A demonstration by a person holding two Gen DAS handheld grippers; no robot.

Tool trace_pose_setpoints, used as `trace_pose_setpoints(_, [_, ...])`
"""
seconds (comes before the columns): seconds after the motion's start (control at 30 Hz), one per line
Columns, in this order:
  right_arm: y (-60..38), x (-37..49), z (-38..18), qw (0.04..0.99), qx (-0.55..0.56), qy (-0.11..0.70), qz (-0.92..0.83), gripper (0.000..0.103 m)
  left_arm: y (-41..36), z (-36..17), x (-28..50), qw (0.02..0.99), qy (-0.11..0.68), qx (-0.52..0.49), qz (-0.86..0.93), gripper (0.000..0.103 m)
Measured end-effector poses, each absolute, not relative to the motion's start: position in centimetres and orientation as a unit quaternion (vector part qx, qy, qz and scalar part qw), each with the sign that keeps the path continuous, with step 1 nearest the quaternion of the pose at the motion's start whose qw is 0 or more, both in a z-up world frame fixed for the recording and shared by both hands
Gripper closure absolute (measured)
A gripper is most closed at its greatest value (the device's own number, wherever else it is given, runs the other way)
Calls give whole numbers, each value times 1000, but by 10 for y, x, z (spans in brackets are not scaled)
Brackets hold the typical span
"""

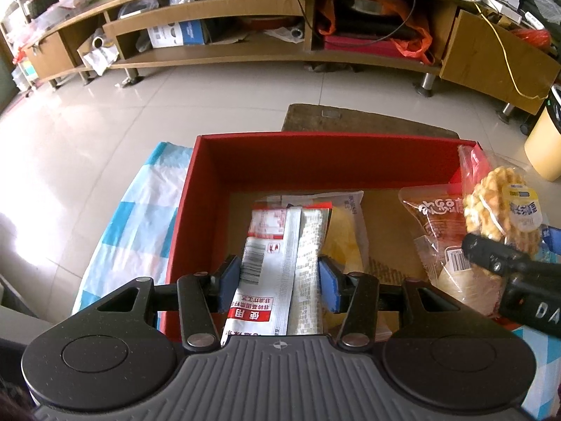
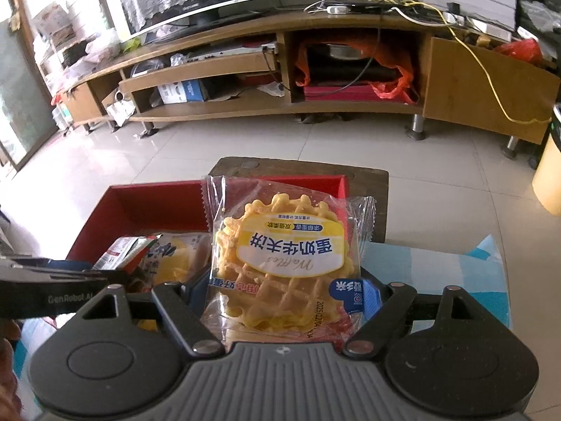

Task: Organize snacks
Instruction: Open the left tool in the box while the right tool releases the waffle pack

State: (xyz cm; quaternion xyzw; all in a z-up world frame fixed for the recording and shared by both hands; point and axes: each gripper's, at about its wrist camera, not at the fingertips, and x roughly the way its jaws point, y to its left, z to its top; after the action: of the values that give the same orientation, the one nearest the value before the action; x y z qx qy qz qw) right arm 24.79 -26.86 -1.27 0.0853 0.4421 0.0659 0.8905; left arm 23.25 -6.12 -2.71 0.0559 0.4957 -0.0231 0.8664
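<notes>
The right gripper (image 2: 285, 293) is clamping a clear-wrapped golden waffle packet (image 2: 280, 263) above the red box (image 2: 147, 203), while the left gripper (image 1: 280, 280) is pinching a silver-and-red sachet (image 1: 277, 266) inside it, over a checked cloth (image 1: 136, 217) facing a wooden TV stand (image 1: 245, 17).

Left tool (image 1: 280, 282) reaches forward and low, its blue pads (image 1: 329, 287) pressed in on a packet. Right tool (image 2: 285, 289) sits higher beside it — fingers clamped too, tilted slightly toward the left one.
</notes>
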Motion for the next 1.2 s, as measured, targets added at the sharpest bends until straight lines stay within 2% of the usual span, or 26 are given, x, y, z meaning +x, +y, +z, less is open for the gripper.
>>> trace_pose_setpoints(0.2, [-263, 252, -13, 885, 80, 451, 82, 24, -61, -23, 232, 872, 486, 56, -23, 39])
trace_pose_setpoints(0.43, [-257, 254, -14, 883, 78, 455, 90, 22, -59, -21, 231, 873, 485, 51, -23, 38])
trace_pose_setpoints(0.8, [-263, 256, -8, 888, 110, 436, 96, 22, -60, -11, 226, 878, 476, 43, -33, 30])
trace_pose_setpoints(0.9, [-265, 257, -5, 886, 138, 430, 108, 22, -58, -10, 226, 878, 476, 39, -32, 30])
trace_pose_setpoints(1.2, [-272, 251, 1, 889, 133, 429, 89, 22, -49, -3, 218, 878, 477, 26, -32, 29])
